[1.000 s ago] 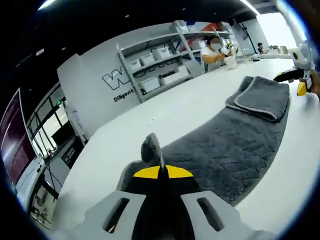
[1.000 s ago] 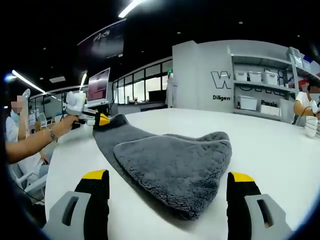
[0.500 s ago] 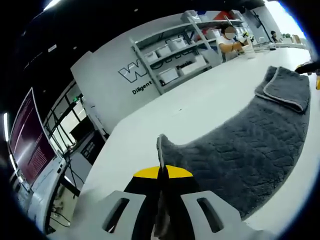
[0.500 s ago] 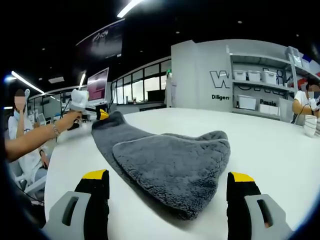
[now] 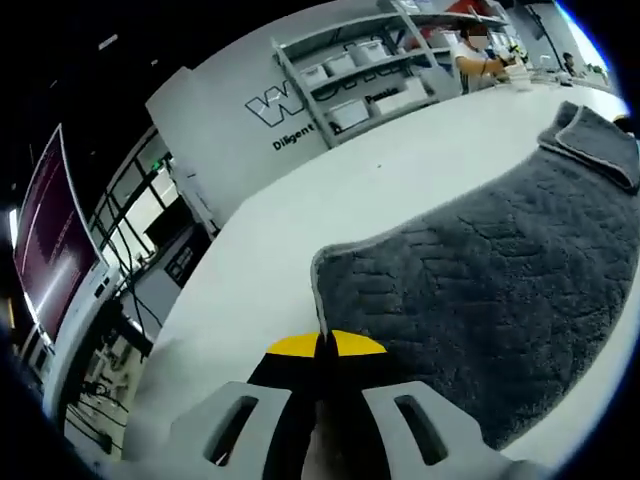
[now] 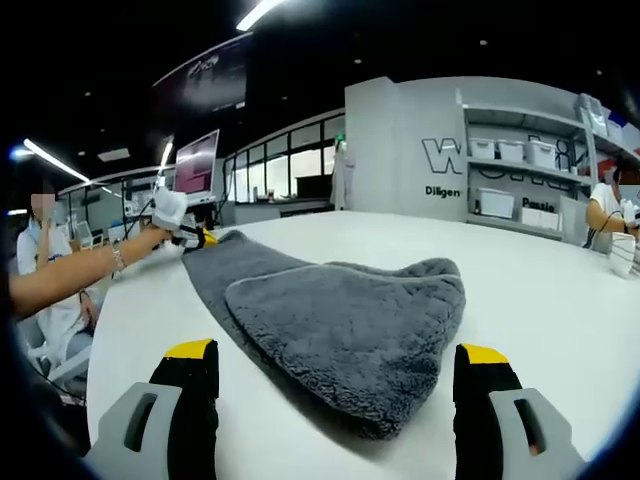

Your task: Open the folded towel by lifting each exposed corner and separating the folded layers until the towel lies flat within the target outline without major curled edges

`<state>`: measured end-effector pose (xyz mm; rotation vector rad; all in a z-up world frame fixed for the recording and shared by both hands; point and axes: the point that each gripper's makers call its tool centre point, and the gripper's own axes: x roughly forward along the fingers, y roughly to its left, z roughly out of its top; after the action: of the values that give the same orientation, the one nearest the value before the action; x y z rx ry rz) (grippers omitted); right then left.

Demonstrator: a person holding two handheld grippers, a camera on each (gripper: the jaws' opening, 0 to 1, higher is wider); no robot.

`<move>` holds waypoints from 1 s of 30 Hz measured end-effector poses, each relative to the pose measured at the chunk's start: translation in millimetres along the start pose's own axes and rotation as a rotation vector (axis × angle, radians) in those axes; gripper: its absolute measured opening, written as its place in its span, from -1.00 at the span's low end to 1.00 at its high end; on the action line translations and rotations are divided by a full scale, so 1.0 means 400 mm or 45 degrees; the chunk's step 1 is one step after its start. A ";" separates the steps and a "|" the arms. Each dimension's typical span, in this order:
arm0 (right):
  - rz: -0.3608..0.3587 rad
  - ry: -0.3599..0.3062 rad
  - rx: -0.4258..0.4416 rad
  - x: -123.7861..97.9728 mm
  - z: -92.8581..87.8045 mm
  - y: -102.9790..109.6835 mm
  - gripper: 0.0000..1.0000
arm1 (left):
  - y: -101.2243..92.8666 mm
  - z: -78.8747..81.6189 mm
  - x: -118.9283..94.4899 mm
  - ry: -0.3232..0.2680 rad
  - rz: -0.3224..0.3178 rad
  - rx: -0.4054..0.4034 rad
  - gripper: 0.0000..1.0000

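Grey plush towel (image 5: 480, 290), white worktop (image 5: 300, 230): left gripper (image 5: 322, 345) clenched on near corner; right gripper (image 6: 335, 365) released. Advise laying corner down taut.

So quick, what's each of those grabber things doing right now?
Left gripper: shut on a corner of the grey towel.
Right gripper: open, holding nothing.

The towel (image 5: 480, 270) is dark grey with a herringbone weave, on a white table (image 5: 300, 240).

Grey lettered wall (image 6: 400, 150), shelving (image 6: 520, 180) with bins, dark ceiling, strip lights (image 6: 262, 14).
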<state>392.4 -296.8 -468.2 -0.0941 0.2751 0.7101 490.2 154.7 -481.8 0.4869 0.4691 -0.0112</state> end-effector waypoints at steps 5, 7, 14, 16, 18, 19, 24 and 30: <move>-0.010 0.037 -0.040 0.002 -0.012 0.006 0.99 | 0.000 0.005 -0.004 -0.030 -0.002 -0.011 -0.88; -0.002 0.040 -0.042 0.003 -0.013 0.008 0.99 | -0.003 0.023 -0.012 -0.086 -0.020 -0.070 -0.67; -0.006 0.028 -0.032 0.000 -0.010 0.005 0.99 | -0.033 0.106 -0.090 -0.310 -0.137 -0.225 -0.20; -0.004 0.026 -0.030 0.000 -0.009 0.005 0.99 | -0.043 0.129 -0.106 -0.365 -0.176 -0.238 -0.14; -0.004 0.021 -0.024 -0.002 -0.008 0.006 0.99 | -0.070 0.164 -0.139 -0.468 -0.263 -0.286 0.02; -0.005 0.020 -0.022 -0.002 -0.008 0.006 0.99 | -0.083 0.192 -0.156 -0.555 -0.318 -0.331 0.15; -0.006 0.030 -0.023 0.000 -0.011 0.002 0.99 | -0.125 0.220 -0.192 -0.652 -0.446 -0.365 0.91; -0.010 0.009 -0.005 -0.001 -0.003 -0.006 0.99 | -0.201 0.223 -0.236 -0.701 -0.627 -0.346 0.99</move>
<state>393.4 -299.2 -469.2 -0.1019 0.2801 0.7024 434.8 33.6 -406.9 0.0791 0.0352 -0.5364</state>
